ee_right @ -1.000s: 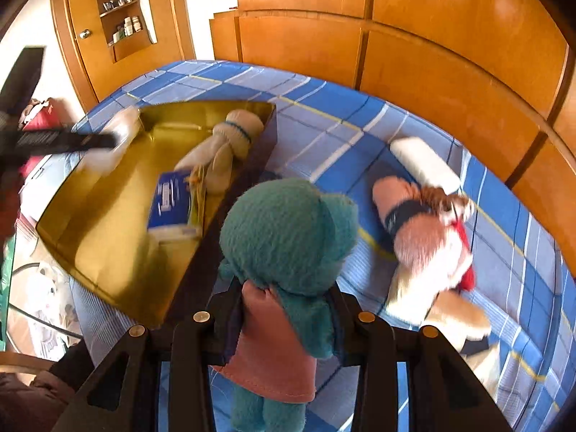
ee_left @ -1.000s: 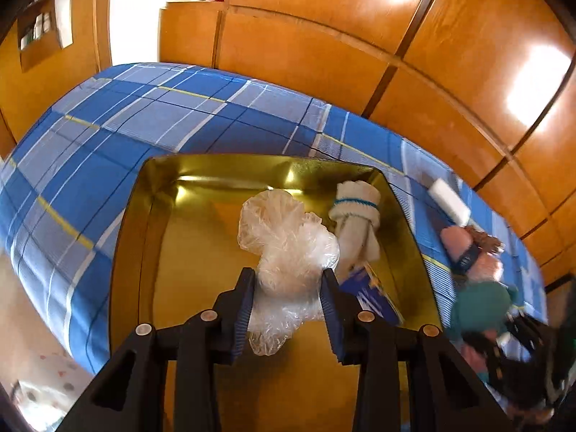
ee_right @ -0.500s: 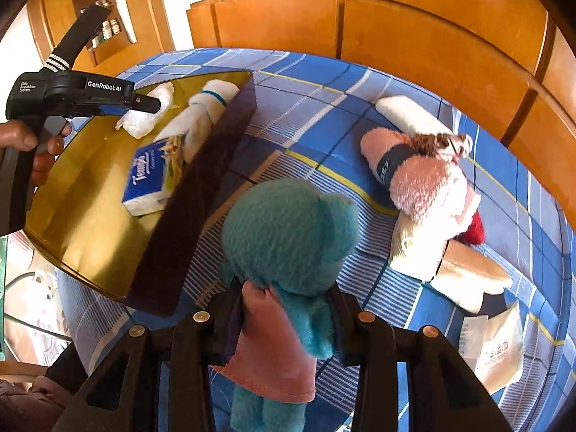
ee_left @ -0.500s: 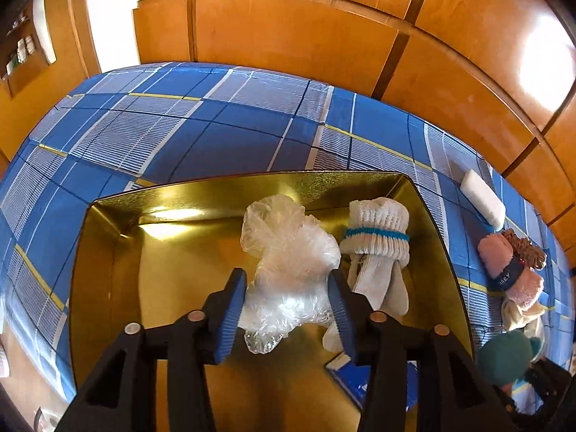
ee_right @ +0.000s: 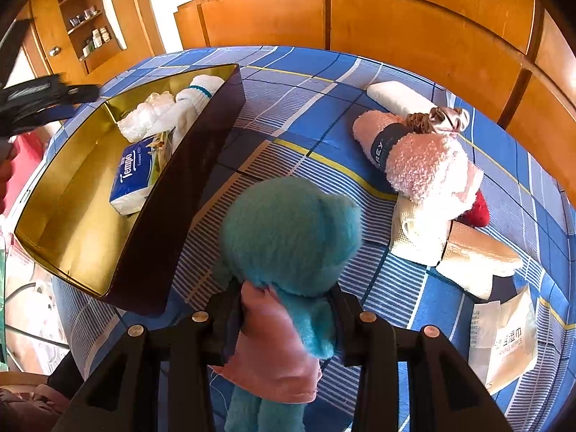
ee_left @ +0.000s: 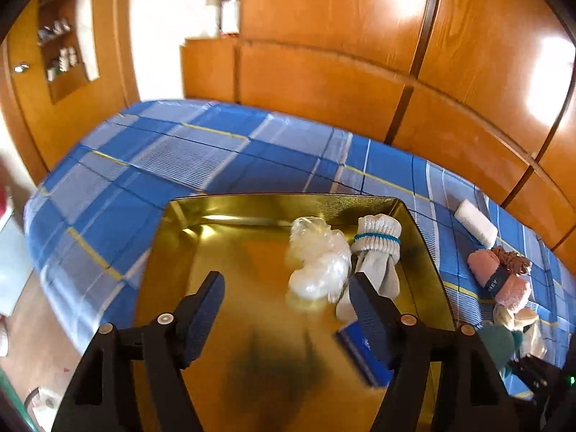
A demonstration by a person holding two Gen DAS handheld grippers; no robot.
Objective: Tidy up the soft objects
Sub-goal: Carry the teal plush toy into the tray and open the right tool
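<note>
A gold tray (ee_left: 187,270) (ee_right: 72,216) lies on the blue plaid bed. In it rest a crumpled clear plastic bag (ee_left: 316,262) (ee_right: 145,122), rolled white socks (ee_left: 378,248) (ee_right: 198,93) and a blue tissue pack (ee_left: 363,352) (ee_right: 135,176). My left gripper (ee_left: 288,295) hovers over the tray, its jaws opening, with nothing between them; the bag lies just beyond the fingertips. My right gripper (ee_right: 284,309) is shut on a teal plush toy (ee_right: 288,234) with a pink garment, held above the bed beside the tray's dark outer wall.
On the bed right of the tray lie a white roll (ee_right: 399,99), a pink fluffy roll (ee_right: 417,158) with a brown scrunchie (ee_right: 435,117), beige cloths (ee_right: 468,252), something red (ee_right: 478,210) and a wet-wipes pack (ee_right: 507,342). Wooden wardrobe panels stand behind the bed.
My left gripper let go of the plastic bag, which now lies in the tray, and drew back with its jaws spread wider. The right gripper still holds the plush, slightly lower.
</note>
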